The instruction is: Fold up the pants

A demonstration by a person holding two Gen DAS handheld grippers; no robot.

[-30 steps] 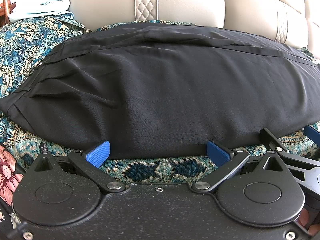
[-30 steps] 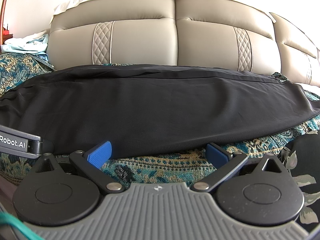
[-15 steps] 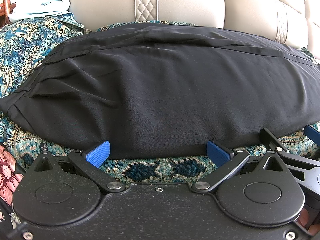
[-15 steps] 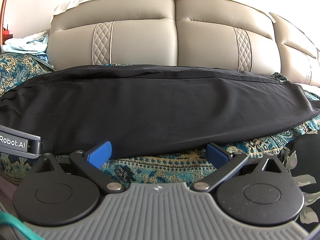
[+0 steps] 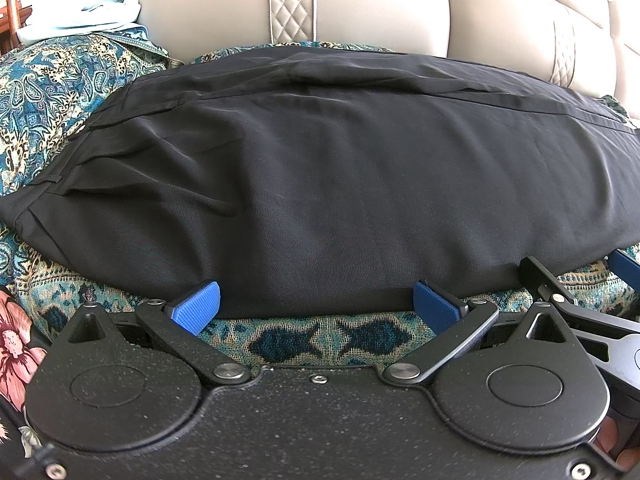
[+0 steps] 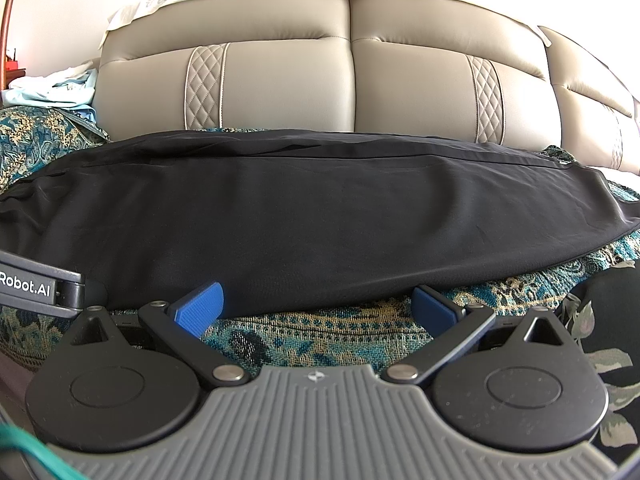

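Pants, black, flat, lengthwise on patterned cover

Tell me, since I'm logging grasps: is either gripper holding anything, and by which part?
Nothing is held. The left gripper and right gripper are both open at the near edge of the black fabric pants.

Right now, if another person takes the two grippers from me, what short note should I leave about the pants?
Left gripper: open, empty, at the near edge of the black thin-fabric pants.
Right gripper: open, empty, at the same edge, further along.
Pants: lying lengthwise on the teal patterned cover of the beige leather sofa, apparently one leg over the other.
Done: pants laid out long.
Left: grip the near edge and fold.
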